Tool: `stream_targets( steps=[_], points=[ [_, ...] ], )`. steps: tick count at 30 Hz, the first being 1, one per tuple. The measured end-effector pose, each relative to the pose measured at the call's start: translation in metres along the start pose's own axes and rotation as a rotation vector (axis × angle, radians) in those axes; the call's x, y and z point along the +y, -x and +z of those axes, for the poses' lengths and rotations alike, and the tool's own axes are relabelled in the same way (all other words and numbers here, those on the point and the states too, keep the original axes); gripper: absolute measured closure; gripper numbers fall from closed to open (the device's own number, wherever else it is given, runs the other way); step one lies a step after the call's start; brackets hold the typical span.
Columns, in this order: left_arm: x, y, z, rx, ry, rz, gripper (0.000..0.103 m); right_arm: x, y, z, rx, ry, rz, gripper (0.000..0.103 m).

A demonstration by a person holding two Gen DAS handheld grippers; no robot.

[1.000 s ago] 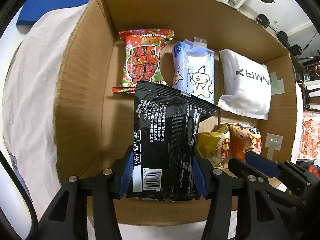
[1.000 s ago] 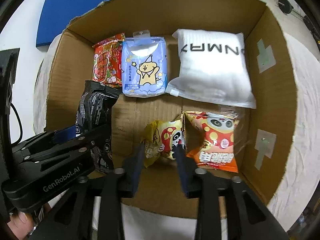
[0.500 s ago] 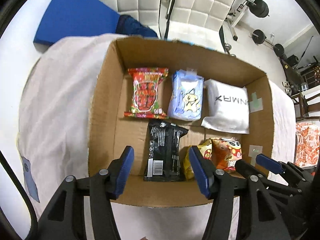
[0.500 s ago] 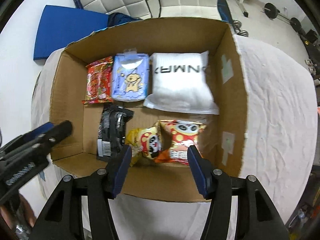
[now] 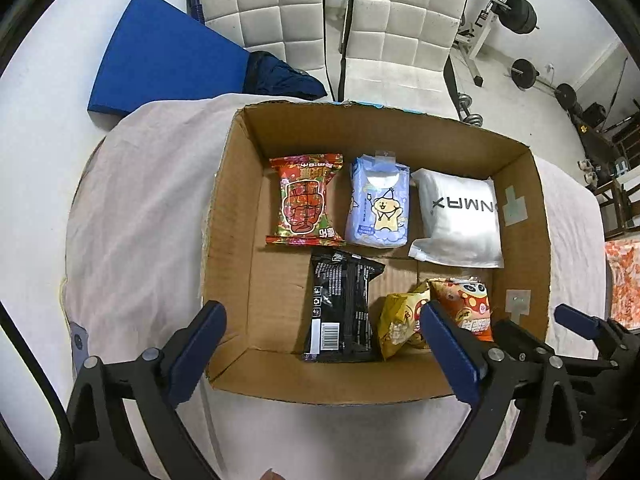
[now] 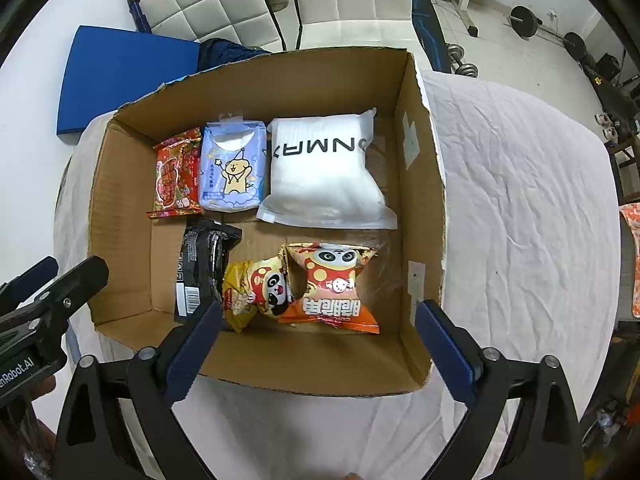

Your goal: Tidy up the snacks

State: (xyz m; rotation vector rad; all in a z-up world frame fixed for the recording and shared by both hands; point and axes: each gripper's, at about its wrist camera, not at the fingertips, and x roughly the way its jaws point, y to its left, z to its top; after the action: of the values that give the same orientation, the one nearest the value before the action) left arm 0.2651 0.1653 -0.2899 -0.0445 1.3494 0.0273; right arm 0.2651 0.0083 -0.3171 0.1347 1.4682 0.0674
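White cloth (image 6: 520, 200) over the table, wrinkled. Cardboard box (image 5: 232, 216) on top, flaps up, open to both cameras. Beyond the table: two white quilted chairs (image 5: 400, 20), blue mat (image 5: 160, 60) on the floor, barbell weights (image 5: 524, 8) far right.

Back row of the box, side by side: red snack pack (image 5: 306, 200) at left, pale blue pack with cartoon bear (image 5: 380, 202) in the middle, touching or nearly touching its neighbours, white pouch with dark lettering (image 5: 458, 220) at right.

Front row: black packet (image 5: 340, 308) lying flat, barcode end toward the near wall; yellow panda snack bag (image 6: 256, 292) just beside it, slightly tilted; orange panda snack bag (image 6: 332, 288) next, overlapping the yellow one's edge.

Left gripper (image 5: 320, 348) released, jaws spread wide, holding nothing, above the box's near wall with the black packet between and below the blue pads. Right gripper (image 6: 316, 340) likewise released and empty, jaws wide apart, hovering over the near wall in front of both panda bags. Left tool also visible at lower left of the right wrist view, outside the box.
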Motion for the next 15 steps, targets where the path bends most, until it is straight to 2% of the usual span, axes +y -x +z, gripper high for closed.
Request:
stream_targets(
  steps=[8, 15],
  points=[
    [-0.003, 0.014, -0.008, -0.022, 0.008, -0.016, 0.004, -0.007, 0.015, -0.003, -0.028, -0.010, -0.018, 0.000],
    [-0.012, 0.075, -0.022, -0.116, 0.004, -0.034, 0.004, -0.013, 0.081, -0.022, -0.145, -0.003, -0.004, 0.000]
  ],
)
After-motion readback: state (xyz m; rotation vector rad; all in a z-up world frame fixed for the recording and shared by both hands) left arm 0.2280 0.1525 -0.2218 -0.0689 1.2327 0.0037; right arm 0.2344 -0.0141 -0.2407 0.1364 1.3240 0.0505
